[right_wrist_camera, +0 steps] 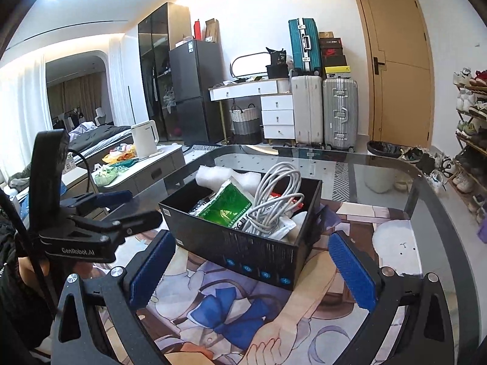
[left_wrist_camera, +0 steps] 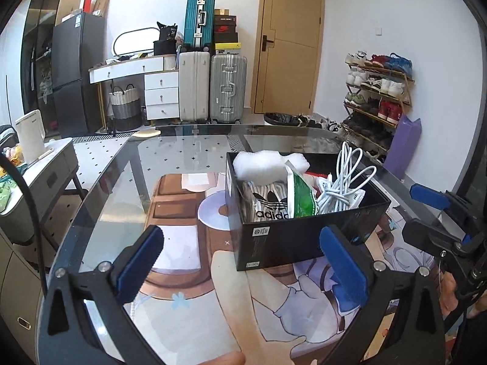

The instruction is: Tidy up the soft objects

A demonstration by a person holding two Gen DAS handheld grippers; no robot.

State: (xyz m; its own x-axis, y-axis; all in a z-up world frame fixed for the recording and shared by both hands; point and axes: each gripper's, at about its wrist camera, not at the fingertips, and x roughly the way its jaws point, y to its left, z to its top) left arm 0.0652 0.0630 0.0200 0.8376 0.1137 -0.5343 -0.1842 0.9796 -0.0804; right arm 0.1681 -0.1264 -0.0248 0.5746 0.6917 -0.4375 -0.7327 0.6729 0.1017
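Both grippers, left gripper [left_wrist_camera: 243, 261] and right gripper [right_wrist_camera: 249, 270], are held spread and empty; the white cable [right_wrist_camera: 275, 200], heaped above the black box [right_wrist_camera: 258, 255], could be snagged and dragged out.

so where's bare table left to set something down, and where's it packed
Free: the glass table left of the black box and behind it to the far edge. Also the strip right of the box toward the shoe rack. Packed: the box, full of white cable, bags and stuffing.

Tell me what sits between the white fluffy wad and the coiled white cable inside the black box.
In the left wrist view, a green packet stands between the white fluffy wad and the coiled white cable in the black box.
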